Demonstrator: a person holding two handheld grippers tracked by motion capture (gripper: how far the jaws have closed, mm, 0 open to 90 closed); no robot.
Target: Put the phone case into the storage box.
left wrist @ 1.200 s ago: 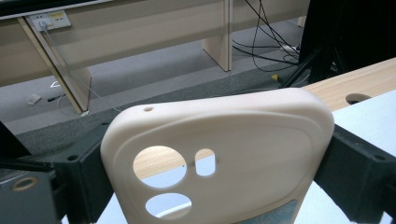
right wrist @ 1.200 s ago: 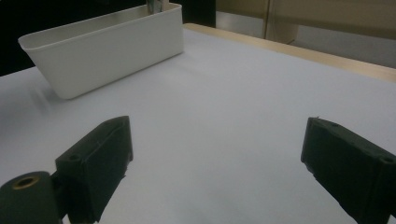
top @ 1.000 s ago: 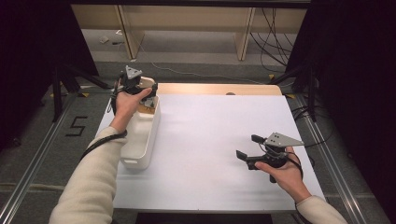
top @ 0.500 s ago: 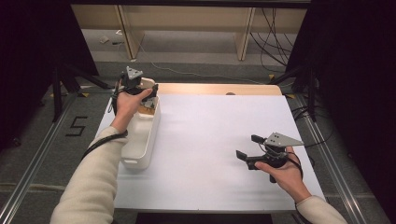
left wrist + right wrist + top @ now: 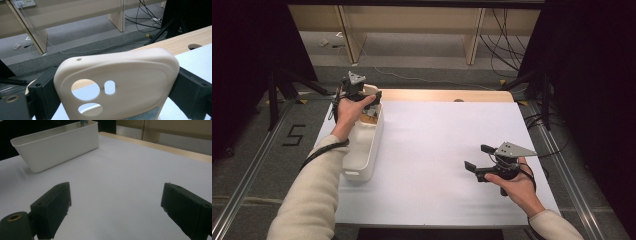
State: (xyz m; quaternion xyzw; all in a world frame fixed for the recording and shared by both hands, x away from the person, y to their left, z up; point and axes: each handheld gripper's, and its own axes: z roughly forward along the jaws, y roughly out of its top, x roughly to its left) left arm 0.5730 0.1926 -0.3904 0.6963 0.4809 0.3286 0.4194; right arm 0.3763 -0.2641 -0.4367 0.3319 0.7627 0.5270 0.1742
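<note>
Left claw (image 5: 362, 95): we log it at 10 o'clock on the surface (image 5: 437, 150), above the far end of the bin, its 2 jaws clamped on the phone case.
Phone case (image 5: 117, 85): cream, 3 cutouts and 1 small hole; we see it pinched by its 2 side edges, standing upright between the jaws over the bin's far end.
Bin (image 5: 364, 150): white, oblong, along the surface's left edge; we note small items inside at its far end, too blurred to identify.
Right claw (image 5: 477, 159): at 4 o'clock, low over bare surface, jaws spread wide with nothing between them, well apart from the bin.
</note>
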